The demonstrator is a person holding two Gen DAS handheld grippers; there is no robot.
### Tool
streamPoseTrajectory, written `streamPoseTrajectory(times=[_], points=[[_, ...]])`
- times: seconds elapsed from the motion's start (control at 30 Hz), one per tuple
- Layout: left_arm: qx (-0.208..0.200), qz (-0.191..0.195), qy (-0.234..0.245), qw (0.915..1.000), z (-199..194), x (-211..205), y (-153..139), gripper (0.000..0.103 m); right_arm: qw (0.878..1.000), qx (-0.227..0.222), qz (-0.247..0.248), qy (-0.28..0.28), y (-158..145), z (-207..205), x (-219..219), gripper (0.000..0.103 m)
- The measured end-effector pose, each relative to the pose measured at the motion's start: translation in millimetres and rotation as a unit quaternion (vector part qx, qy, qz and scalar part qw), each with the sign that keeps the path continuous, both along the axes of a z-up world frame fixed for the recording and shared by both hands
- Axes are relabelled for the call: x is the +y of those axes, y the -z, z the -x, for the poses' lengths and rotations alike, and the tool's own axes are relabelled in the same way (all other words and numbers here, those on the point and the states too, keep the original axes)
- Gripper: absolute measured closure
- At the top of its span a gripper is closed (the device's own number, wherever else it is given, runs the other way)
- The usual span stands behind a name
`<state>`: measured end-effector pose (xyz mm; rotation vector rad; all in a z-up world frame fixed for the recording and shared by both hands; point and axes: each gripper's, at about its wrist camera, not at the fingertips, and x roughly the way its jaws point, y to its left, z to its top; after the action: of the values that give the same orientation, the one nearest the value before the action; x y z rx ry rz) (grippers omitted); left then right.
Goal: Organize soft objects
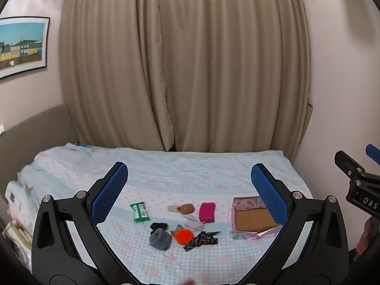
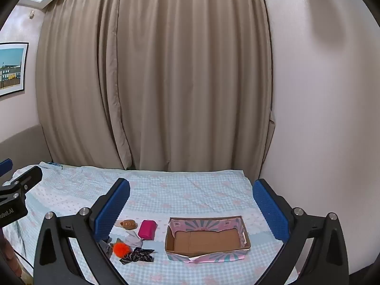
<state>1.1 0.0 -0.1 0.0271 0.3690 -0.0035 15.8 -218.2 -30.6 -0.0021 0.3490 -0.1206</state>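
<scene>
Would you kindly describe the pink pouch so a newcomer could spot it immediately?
On the checked bedspread, look just left of the open cardboard box. The pink pouch lies there beside a small brown teddy head; it is the only solid magenta, blocky rectangular item.

This is a bedroom in a home. A bed with a pale blue checked bedspread dotted with pink flowers (image 1: 190, 180) stands against floor-length beige pleated curtains (image 1: 185, 66). A black-framed print of colourful buildings (image 1: 21, 47) hangs on the pale pink wall (image 2: 320, 95).
</scene>
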Motion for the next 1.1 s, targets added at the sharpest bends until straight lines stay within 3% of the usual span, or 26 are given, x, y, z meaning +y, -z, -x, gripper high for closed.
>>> streamPoseTrajectory(times=[0.2, 1.1], points=[[-0.011, 0.021, 0.009, 0.9997, -0.7, 2.3, 1.3, 0.000, 1.000, 0.001, -0.005, 0.002, -0.6, 2.4, -1.7, 0.000], [-0.002, 0.017, 0.000, 0.9999, -19.2, 9.6, 9.2, 0.000, 1.000, 0.007, -0.011, 0.004, -2.0, 3.1, 9.1, 0.000]])
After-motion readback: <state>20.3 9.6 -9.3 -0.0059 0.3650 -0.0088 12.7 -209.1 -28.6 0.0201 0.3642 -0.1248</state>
